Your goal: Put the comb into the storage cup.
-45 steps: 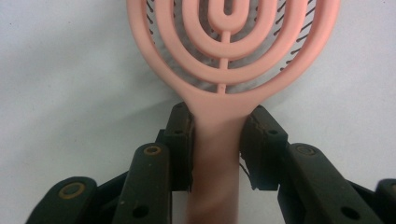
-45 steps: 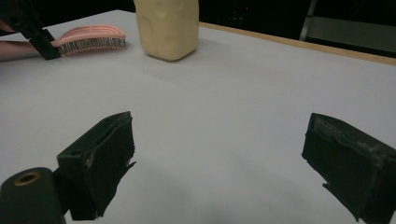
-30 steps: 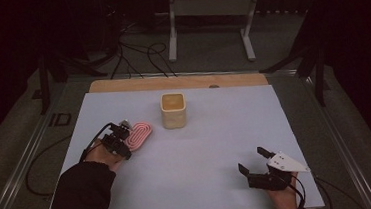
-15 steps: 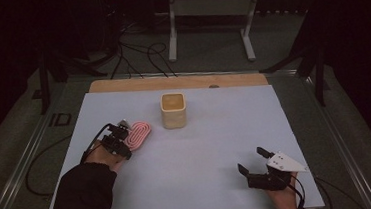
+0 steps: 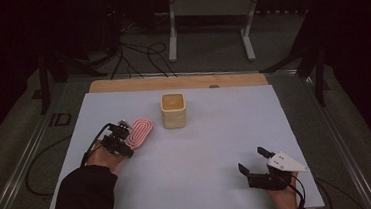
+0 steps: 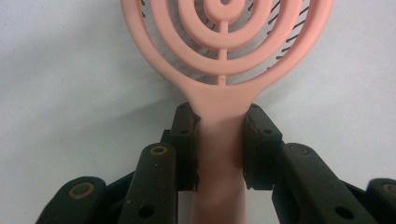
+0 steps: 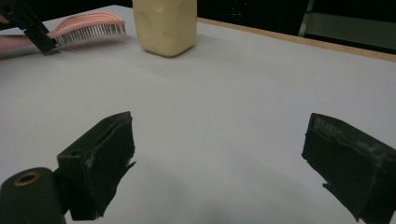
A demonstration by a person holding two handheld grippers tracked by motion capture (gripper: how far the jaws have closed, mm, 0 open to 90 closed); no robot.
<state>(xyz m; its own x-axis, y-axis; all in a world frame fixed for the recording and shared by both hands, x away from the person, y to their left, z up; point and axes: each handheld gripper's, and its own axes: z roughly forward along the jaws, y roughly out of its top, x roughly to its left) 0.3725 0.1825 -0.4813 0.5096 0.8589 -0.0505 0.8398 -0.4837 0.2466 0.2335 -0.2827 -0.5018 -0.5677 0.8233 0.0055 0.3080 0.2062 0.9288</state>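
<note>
- The left gripper (image 6: 219, 140) is clamping the handle of the flat pink plastic hairbrush with concentric oval ribs (image 5: 140, 131); in the left gripper view both black pads are pressing the neck just below the head, one on each side.
- The hairbrush is lying on the pale grey tabletop (image 5: 203, 158), at about nine o'clock from the cream, square-sided open cup (image 5: 174, 110) and just beside it, not touching.
- Long axis: in the high view the brush is running from roughly seven o'clock at the handle to one o'clock at the head, so the head is pointing up the table and slightly toward the cup.
- In the right gripper view the white bristles are facing down toward the table and the ribbed back is facing up; whether the bristle tips are touching the surface cannot be told.
- Governing relation: the cup is standing at about two o'clock from the left gripper, close ahead of the brush head, its mouth facing up.
- Judgement: any placement into the cup is calling for the brush to be lifted and tipped toward upright.
- The right gripper (image 5: 254, 162) is resting open and empty near the table's five o'clock corner, well apart from brush and cup; the left hand is clearly the nearer.
</note>
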